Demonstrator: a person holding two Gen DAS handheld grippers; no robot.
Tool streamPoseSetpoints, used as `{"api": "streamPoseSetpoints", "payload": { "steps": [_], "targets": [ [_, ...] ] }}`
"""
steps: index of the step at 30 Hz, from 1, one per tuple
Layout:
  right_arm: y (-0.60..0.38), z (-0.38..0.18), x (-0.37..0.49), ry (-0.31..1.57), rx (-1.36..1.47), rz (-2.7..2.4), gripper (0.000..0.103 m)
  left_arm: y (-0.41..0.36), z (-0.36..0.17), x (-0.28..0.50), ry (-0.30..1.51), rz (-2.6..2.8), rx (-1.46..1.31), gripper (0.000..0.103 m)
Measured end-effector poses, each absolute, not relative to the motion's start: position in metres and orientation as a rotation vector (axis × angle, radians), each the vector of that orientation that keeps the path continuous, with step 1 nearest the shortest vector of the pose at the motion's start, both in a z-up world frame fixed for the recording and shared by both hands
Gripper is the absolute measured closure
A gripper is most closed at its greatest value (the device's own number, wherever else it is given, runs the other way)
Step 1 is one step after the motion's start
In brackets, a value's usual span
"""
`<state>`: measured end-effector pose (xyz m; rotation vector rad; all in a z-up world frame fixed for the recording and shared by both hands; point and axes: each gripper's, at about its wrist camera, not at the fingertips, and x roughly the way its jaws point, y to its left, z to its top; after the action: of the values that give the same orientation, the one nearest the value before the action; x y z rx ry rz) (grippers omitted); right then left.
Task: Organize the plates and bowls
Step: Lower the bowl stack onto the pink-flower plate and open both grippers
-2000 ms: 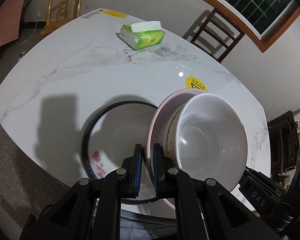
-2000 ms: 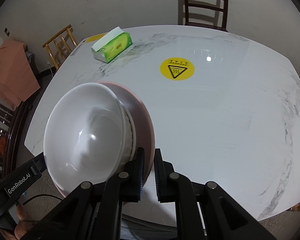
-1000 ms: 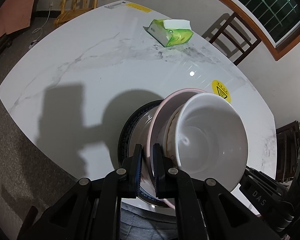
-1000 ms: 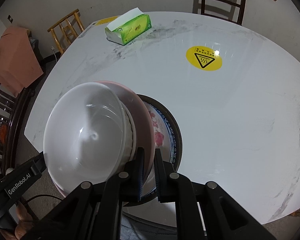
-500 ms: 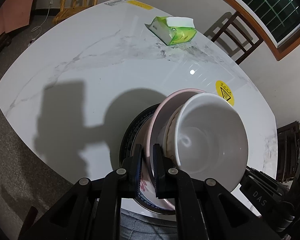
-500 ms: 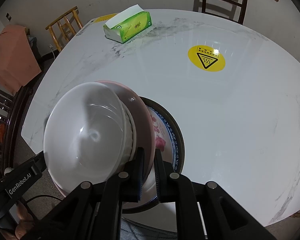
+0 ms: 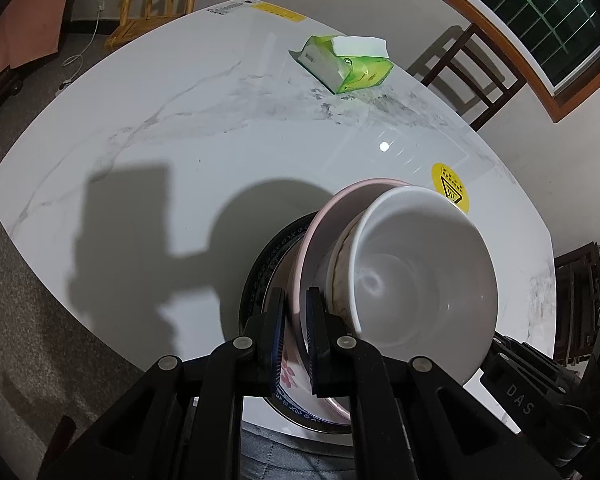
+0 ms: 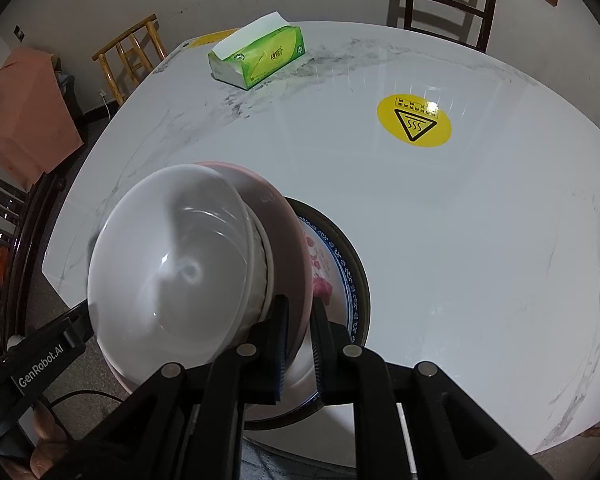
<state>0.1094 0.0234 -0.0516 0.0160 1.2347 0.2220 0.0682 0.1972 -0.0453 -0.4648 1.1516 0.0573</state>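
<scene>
A pink plate (image 7: 320, 236) carries a marbled bowl (image 7: 338, 264) with a white bowl (image 7: 424, 280) nested in it. My left gripper (image 7: 296, 312) is shut on the pink plate's near rim. My right gripper (image 8: 298, 320) is shut on the opposite rim of the pink plate (image 8: 288, 224), with the white bowl (image 8: 172, 264) to its left. The stack hangs above a dark-rimmed plate with red flowers (image 8: 340, 264) that lies on the white marble table (image 8: 460, 220); it also shows in the left wrist view (image 7: 260, 276).
A green tissue box (image 7: 348, 64) lies at the far side of the table (image 7: 180, 120). A yellow warning sticker (image 8: 414, 120) is on the tabletop. Wooden chairs (image 8: 444, 0) stand around it. The flowered plate sits close to the table's near edge.
The held stack has come over the flowered plate, which now sits under it. Both grippers stay shut on the pink plate.
</scene>
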Motion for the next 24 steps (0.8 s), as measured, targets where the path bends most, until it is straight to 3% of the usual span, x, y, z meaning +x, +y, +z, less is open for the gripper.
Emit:
{"api": "streamPoseSetpoints", "payload": {
  "steps": [11, 24],
  "targets": [
    [0.022, -0.049, 0.11, 1.237, 0.024, 0.217, 0.089, 0.198, -0.043, 0.068, 1.147, 0.06, -0.458, 0.095],
    [0.012, -0.041, 0.107, 1.215, 0.03, 0.199, 0.071, 0.204, -0.036, 0.063, 1.125, 0.089, -0.44, 0.08]
  ]
}}
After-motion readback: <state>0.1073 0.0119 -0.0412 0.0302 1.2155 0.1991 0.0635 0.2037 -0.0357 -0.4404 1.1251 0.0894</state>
